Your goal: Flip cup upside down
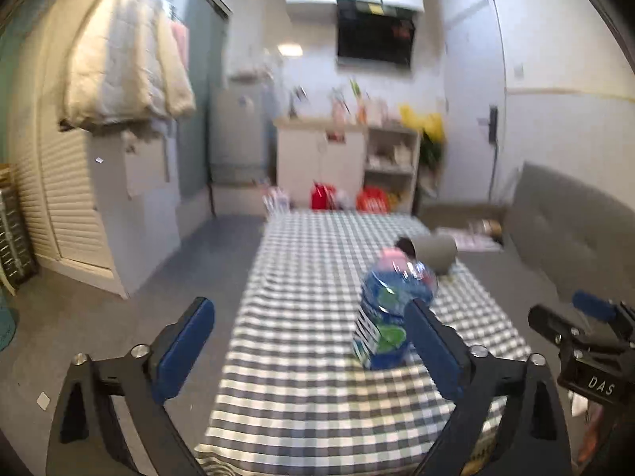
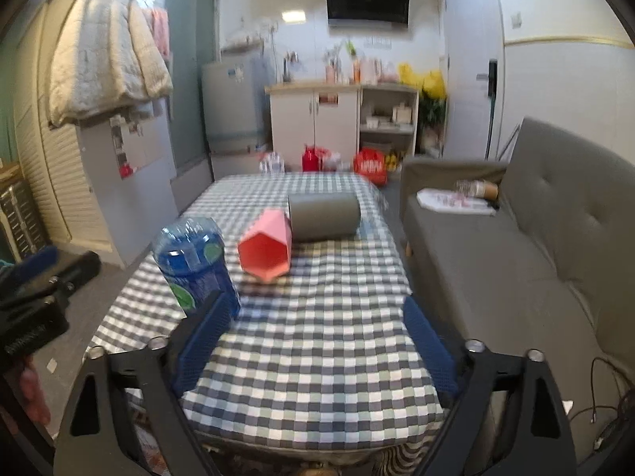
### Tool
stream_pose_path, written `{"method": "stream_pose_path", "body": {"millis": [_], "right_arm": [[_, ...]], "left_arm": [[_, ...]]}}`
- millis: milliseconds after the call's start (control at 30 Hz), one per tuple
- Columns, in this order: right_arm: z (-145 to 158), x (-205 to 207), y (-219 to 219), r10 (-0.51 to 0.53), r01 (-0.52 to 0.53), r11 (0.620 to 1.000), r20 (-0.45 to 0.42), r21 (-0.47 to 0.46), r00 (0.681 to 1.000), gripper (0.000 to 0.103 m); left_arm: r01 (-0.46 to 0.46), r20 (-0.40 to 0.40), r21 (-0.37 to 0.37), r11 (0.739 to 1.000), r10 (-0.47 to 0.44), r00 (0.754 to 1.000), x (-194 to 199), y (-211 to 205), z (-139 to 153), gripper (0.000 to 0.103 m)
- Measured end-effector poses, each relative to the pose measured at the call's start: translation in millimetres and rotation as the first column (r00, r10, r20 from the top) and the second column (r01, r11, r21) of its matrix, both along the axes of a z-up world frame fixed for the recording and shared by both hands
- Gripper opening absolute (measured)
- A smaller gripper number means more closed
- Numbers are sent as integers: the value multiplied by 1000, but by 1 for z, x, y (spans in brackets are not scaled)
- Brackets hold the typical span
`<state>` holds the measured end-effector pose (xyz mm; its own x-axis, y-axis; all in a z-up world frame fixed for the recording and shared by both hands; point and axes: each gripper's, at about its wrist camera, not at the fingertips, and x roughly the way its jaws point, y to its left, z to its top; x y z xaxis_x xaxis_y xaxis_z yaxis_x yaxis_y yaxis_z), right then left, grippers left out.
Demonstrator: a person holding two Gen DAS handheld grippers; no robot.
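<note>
A pink hexagonal cup (image 2: 265,246) lies on its side on the checked tablecloth (image 2: 317,341), mouth toward the right wrist camera. Just behind it a grey round cup (image 2: 323,215) also lies on its side. In the left wrist view the grey cup (image 1: 434,253) shows past a blue bottle (image 1: 391,311), and only the pink cup's top (image 1: 391,254) peeks over the bottle. My right gripper (image 2: 317,317) is open, well short of both cups. Over the table's left part my left gripper (image 1: 309,317) stands open, holding nothing. The right gripper (image 1: 587,333) appears at the right edge.
A blue plastic bottle (image 2: 194,260) stands upright left of the pink cup, close to my right gripper's left finger. A grey sofa (image 2: 516,238) runs along the table's right side. Kitchen cabinets (image 2: 341,119) and red bags sit beyond the far end. The left gripper (image 2: 35,301) shows at left.
</note>
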<state>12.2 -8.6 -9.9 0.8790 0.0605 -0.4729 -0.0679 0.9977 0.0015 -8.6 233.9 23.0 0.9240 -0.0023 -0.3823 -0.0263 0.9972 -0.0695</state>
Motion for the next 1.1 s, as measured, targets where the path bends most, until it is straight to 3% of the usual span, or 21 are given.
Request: {"method": "stream_pose_path", "body": {"millis": [67, 100, 133, 800, 1100], "right_arm": [[2, -4, 1, -3, 3, 1000, 21, -5, 1000, 94], [2, -6, 2, -8, 8, 1000, 30, -4, 1000, 102], [2, -8, 1, -11, 11, 1000, 35, -2, 999, 103], [5, -19, 2, -12, 13, 1000, 76, -12, 997, 103], [4, -18, 2, -11, 12, 1000, 69, -14, 998, 103]], "left_arm": [[-1, 25, -10, 1000, 2, 1000, -8, 1, 2, 103], [3, 39, -18, 1000, -2, 999, -11, 3, 3, 103], [5, 47, -26, 1000, -4, 999, -13, 4, 4, 103], [89, 44, 27, 996, -91, 995, -21, -14, -3, 103], [49, 34, 11, 999, -49, 998, -19, -8, -3, 103]]}}
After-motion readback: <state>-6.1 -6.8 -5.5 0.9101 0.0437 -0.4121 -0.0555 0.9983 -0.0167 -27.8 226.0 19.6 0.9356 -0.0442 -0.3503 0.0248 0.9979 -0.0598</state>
